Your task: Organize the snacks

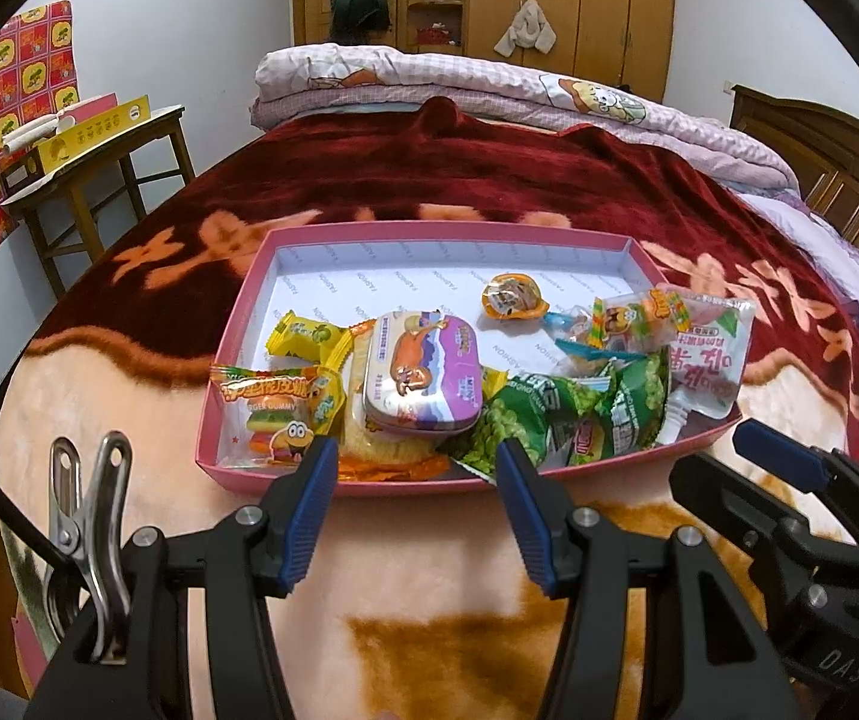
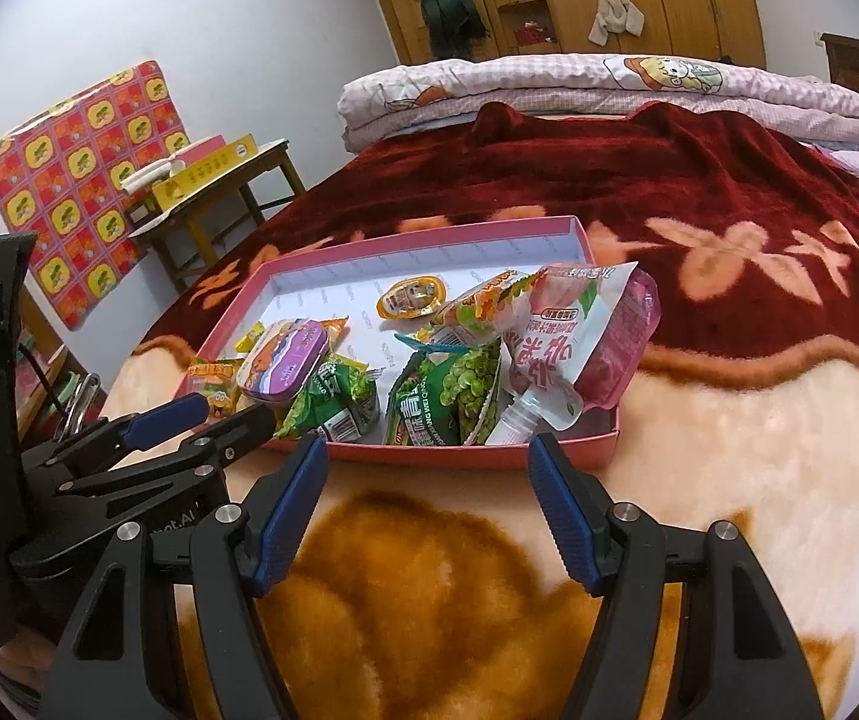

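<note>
A pink shallow box (image 1: 237, 324) (image 2: 549, 234) lies on the bed and holds several snacks. Among them are a purple tin (image 1: 423, 378) (image 2: 285, 360), a burger gummy packet (image 1: 267, 420), green pea packets (image 1: 555, 420) (image 2: 453, 390), a pink drink pouch (image 1: 708, 360) (image 2: 555, 348) and an orange jelly cup (image 1: 513, 297) (image 2: 411, 297). My left gripper (image 1: 414, 456) stands open just before the box's near wall, nothing between its fingers. My right gripper (image 2: 429, 453) is open too, at the box's near right end, and holds nothing.
The bed carries a dark red and cream blanket (image 1: 489, 180) with a folded quilt (image 1: 489, 78) at its far end. A wooden side table (image 1: 99, 180) with boxes stands left of the bed. Wardrobes (image 1: 579, 0) line the back wall. A metal clip (image 1: 87, 516) hangs on my left tool.
</note>
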